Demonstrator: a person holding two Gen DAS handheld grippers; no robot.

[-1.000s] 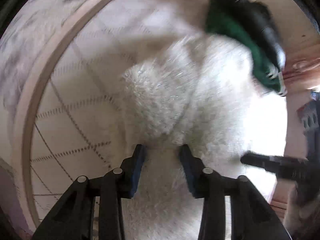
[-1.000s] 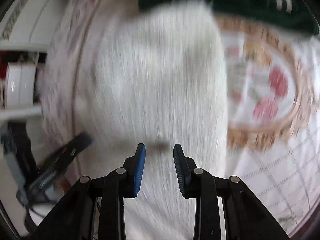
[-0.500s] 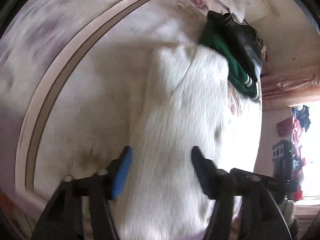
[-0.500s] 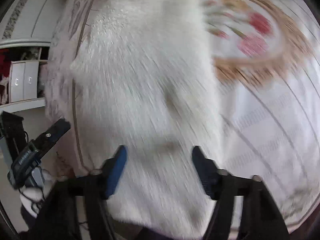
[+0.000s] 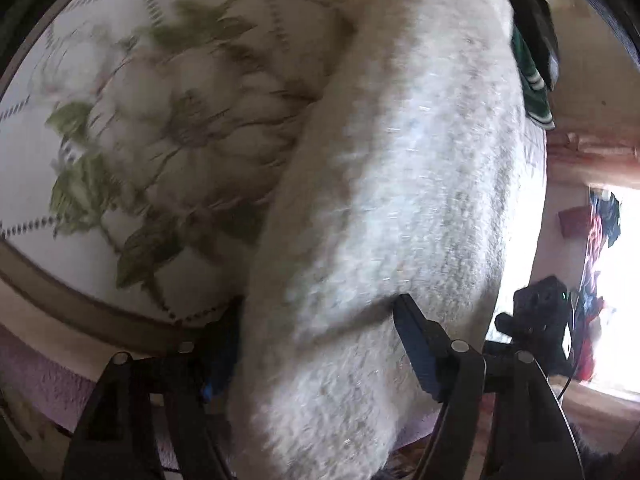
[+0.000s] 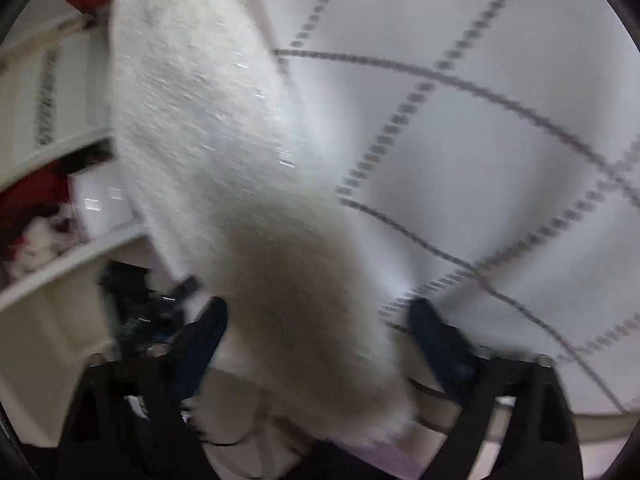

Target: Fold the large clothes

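A fluffy white garment lies on the patterned bedspread and runs away from me. My left gripper is open, its blue-padded fingers wide apart with the garment's near end lying between them. In the right wrist view the same white garment stretches up and left, and my right gripper is open too, its fingers astride the garment's near end. The right gripper's body shows at the right of the left wrist view. Both views are blurred by motion.
A green and black garment lies beyond the white one's far end. The bedspread has a dotted grid and a flower print. White shelves with red items stand to the left of the bed. A bright window is at the right.
Both grippers have gone from nearly shut on the white garment to wide open. Both have pulled back toward the bed's near edge, and the garment now lies stretched out on the bedspread.
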